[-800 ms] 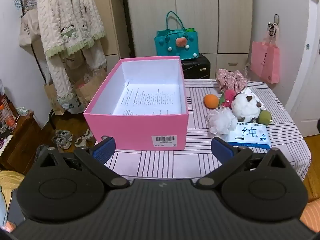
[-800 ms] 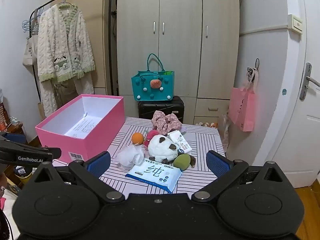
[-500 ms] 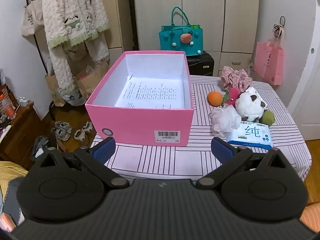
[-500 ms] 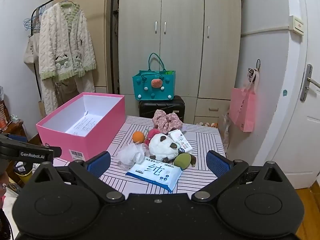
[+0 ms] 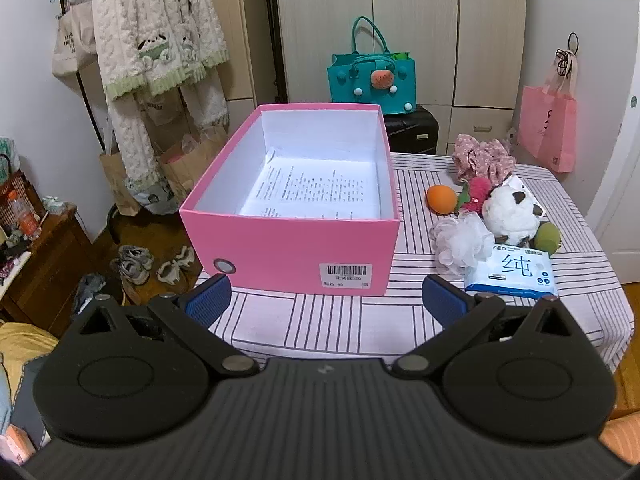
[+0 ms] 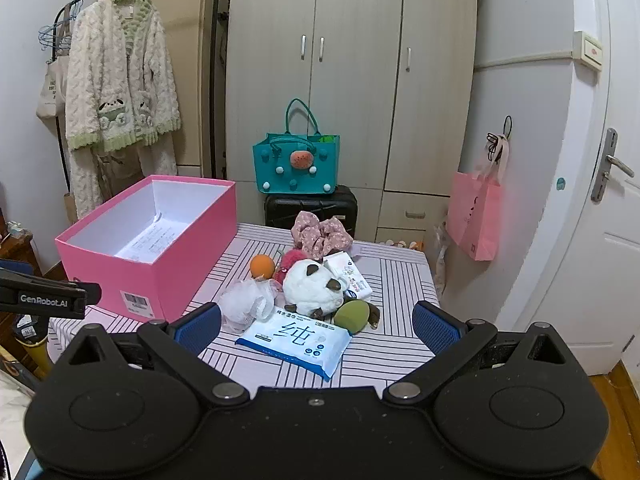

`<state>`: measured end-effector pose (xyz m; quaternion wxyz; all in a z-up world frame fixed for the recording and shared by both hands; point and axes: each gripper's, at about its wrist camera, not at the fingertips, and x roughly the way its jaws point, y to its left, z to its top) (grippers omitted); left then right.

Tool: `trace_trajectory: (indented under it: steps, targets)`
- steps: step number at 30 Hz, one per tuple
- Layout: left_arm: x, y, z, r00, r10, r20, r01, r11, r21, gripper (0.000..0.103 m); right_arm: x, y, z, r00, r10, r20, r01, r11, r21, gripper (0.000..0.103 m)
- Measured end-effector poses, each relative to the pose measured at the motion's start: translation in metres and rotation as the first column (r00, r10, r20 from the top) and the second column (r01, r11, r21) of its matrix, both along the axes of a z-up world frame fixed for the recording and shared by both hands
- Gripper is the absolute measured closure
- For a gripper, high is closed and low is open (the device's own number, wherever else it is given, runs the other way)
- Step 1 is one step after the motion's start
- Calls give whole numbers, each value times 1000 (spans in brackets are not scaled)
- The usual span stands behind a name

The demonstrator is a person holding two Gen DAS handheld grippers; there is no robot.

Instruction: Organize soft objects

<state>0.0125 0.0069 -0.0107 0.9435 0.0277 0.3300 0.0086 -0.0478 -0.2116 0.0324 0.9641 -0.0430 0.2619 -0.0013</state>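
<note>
Pink box, striped cloth, and a mixed heap of soft colours

The box (image 5: pixel 288 248) is pink outside and white inside; the counter (image 5: pixel 360 320) wears a white cloth ruled with dark stripes. The heap holds an orange ball (image 5: pixel 441 199), a white mesh puff (image 5: pixel 460 244), a white plush with brown patches (image 5: pixel 510 212), an olive-green ball (image 5: pixel 547 237), a pink floral scrunchie (image 5: pixel 484 158) and a white-and-blue wipes pack (image 5: pixel 512 272). Each gripper has blue pads (image 6: pixel 196 326) on black.

A box (image 5: pixel 288 248) is sitting left of centre on the table (image 5: pixel 320 320); a toy pile (image 5: pixel 508 208) is lying right of it, a wipes pack (image 5: pixel 512 272) in front.
</note>
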Motion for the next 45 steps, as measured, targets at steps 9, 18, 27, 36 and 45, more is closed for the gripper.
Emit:
trace_trajectory:
  steps: [9,18,27,36,45]
  targets:
    - [-7,-1,2,1000,-6,20,6,1000,12,0,2,2,-2,1000,12,-22,-13,998,-55,0]
    - [-11,-4,3,998,-21,52,20,999,32,0,5,6,-1,1000,21,-23,-23,995,-97,0]
    - [-17,-7,2,994,-60,90,57,998,33,0,5,12,-4,999,37,-31,-40,991,-126,0]
    - [-24,-4,0,986,-88,140,88,996,7,0,-2,1,-6,1000,8,6,-7,998,-67,0]
    - [-25,2,-6,984,-60,168,60,998,4,0,-8,-3,-10,1000,13,8,-13,1000,-26,0]
